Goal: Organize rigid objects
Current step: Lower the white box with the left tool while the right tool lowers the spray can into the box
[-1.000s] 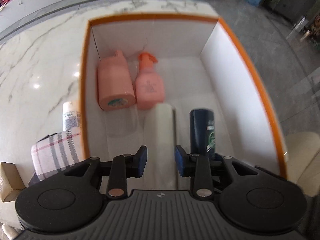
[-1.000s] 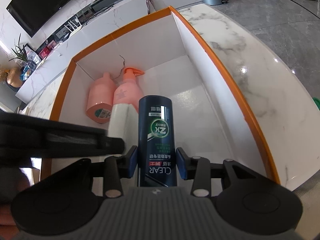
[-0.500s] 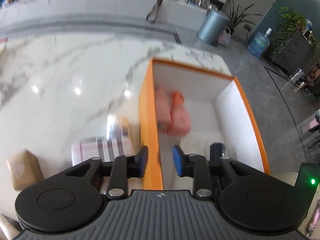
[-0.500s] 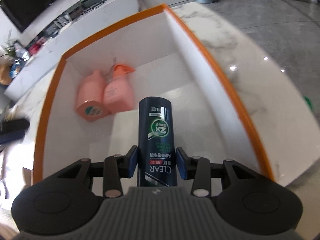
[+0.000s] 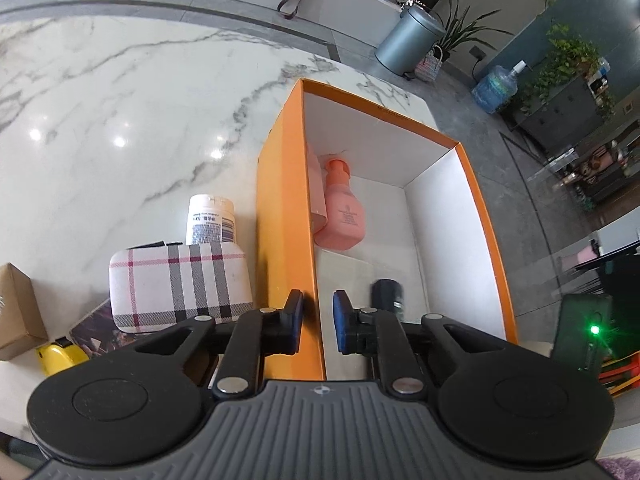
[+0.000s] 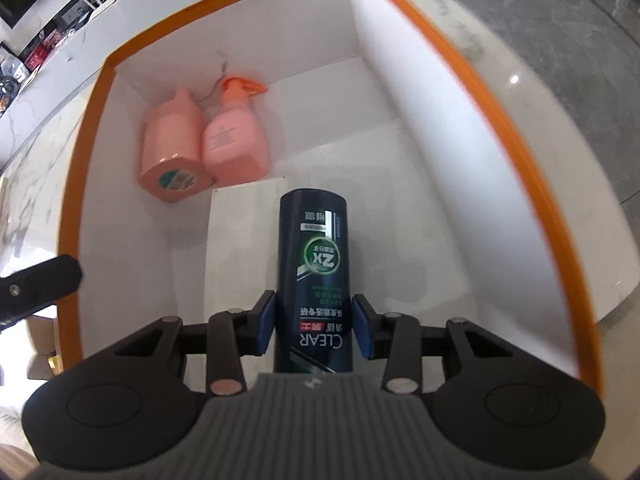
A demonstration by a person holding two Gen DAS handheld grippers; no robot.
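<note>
My right gripper (image 6: 314, 326) is shut on a dark blue CLEAR shampoo bottle (image 6: 314, 264) and holds it low inside the orange-rimmed white box (image 6: 432, 92). Two pink bottles (image 6: 200, 148) lie in the box's far left corner, with a white flat box (image 6: 244, 240) in front of them. My left gripper (image 5: 316, 322) is open and empty, above the box's left wall (image 5: 286, 216). In the left wrist view the dark bottle's top (image 5: 386, 294) shows inside the box. A white jar (image 5: 209, 218) and a plaid case (image 5: 180, 284) lie left of the box.
A brown cardboard box (image 5: 16, 312) and a yellow object (image 5: 60, 354) sit at the left on the marble table (image 5: 120, 100). A grey bin (image 5: 408, 40) and a water jug (image 5: 496, 86) stand on the floor beyond.
My left gripper has pulled left out of the box, leaving the white flat box lying inside. My right gripper has carried the shampoo bottle lower into the box.
</note>
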